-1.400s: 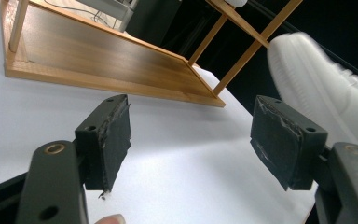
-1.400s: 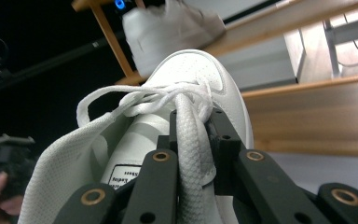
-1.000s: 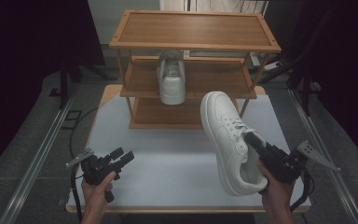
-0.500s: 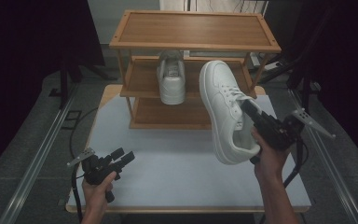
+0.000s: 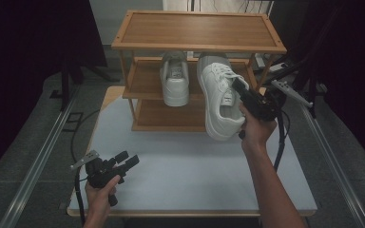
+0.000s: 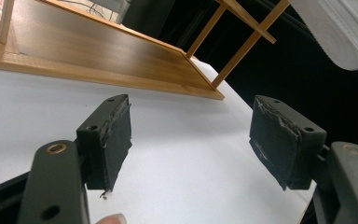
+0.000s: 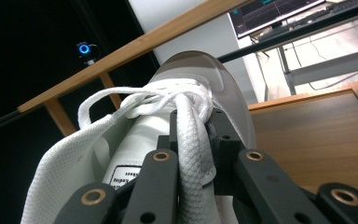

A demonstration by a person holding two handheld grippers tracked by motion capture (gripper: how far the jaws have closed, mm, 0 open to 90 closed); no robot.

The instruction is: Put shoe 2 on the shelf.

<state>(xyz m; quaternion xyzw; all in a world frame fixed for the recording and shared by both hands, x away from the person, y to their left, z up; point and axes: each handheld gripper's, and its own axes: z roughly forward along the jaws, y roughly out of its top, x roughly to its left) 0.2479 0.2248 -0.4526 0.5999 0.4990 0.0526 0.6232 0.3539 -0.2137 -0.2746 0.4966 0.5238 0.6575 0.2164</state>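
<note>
Wooden shoe rack (image 5: pixel 197 29), one, three tiers, standing at the 12 o'clock end of the white table (image 5: pixel 195 175); its top shelf overhangs the middle tier and its right-hand posts stand just beside the carried shoe. White sneakers, two. The first sneaker (image 5: pixel 175 80) rests on the middle shelf, left of centre, heel toward the person. The second sneaker (image 5: pixel 218 95) is held in the air at 1 o'clock from the table's centre, toe up under the top shelf, heel hanging lower in front of the bottom tier; whether its toe touches the middle shelf cannot be told. Grippers, two. The right gripper (image 5: pixel 240 90) has its jaws closed on the second sneaker's tongue, the white fabric pinched between them and the laces (image 7: pixel 168 100) bunched just ahead in the right gripper view. The left gripper (image 5: pixel 126 160) sits at 7 o'clock low over the table, jaws spread wide with nothing between them, bare table beyond its pads (image 6: pixel 116 135). Against half a second ago: the second sneaker has travelled up and toward 12 o'clock, closer to the rack and beside the first sneaker; the left gripper has kept its place. Dark floor and metal rails (image 5: pixel 38 161) flank the table.
</note>
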